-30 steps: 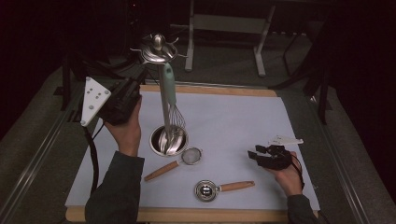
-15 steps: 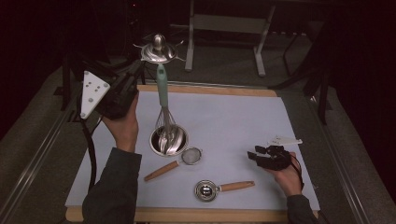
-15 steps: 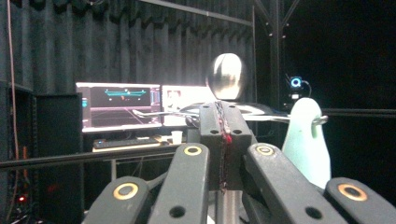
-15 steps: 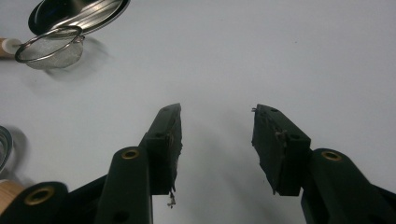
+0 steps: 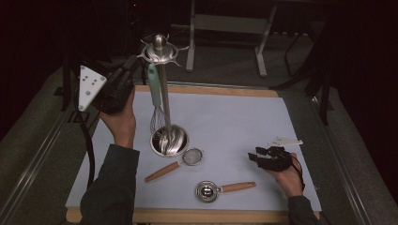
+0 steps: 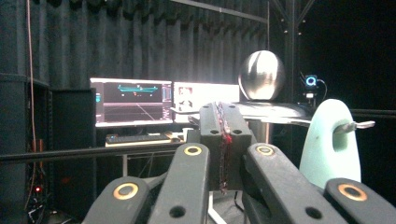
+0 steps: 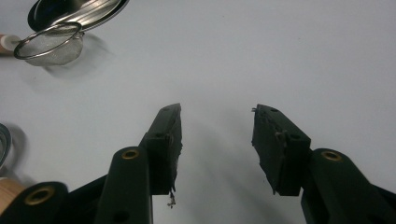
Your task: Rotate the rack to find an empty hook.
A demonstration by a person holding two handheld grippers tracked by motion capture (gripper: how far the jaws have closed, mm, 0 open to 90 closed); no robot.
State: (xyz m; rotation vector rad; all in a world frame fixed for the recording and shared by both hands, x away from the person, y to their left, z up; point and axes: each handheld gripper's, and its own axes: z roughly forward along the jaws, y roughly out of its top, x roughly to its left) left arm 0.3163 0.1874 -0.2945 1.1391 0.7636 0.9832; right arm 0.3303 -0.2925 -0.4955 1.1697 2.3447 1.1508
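A steel utensil stand point(image 5: 161, 51) rises from a round base point(image 5: 176, 140) on the white mat point(image 5: 234, 117). A whisk with a mint handle point(image 5: 154, 86) hangs from one of its top hooks, wires down by the base. My left gripper point(image 5: 135, 63) is raised just left of the stand's top, shut with nothing between its jaws. In the left gripper view the jaws point(image 6: 223, 112) meet, with the mint handle point(image 6: 329, 140) on its hook to the right and the stand's ball top point(image 6: 261, 74) behind. My right gripper point(image 5: 256, 157) rests open on the mat at the right, empty point(image 7: 217, 123).
A small mesh strainer point(image 5: 191, 157) with a wooden handle lies in front of the stand's base and shows at the top left of the right gripper view point(image 7: 49, 44). A steel scoop point(image 5: 206, 191) with a wooden handle lies near the mat's front edge. Monitors point(image 6: 135, 100) glow beyond the table.
The left gripper has drawn back a little to the left, away from the stand. The whisk's handle has shifted leftward and hangs straighter. The right gripper has stayed put.
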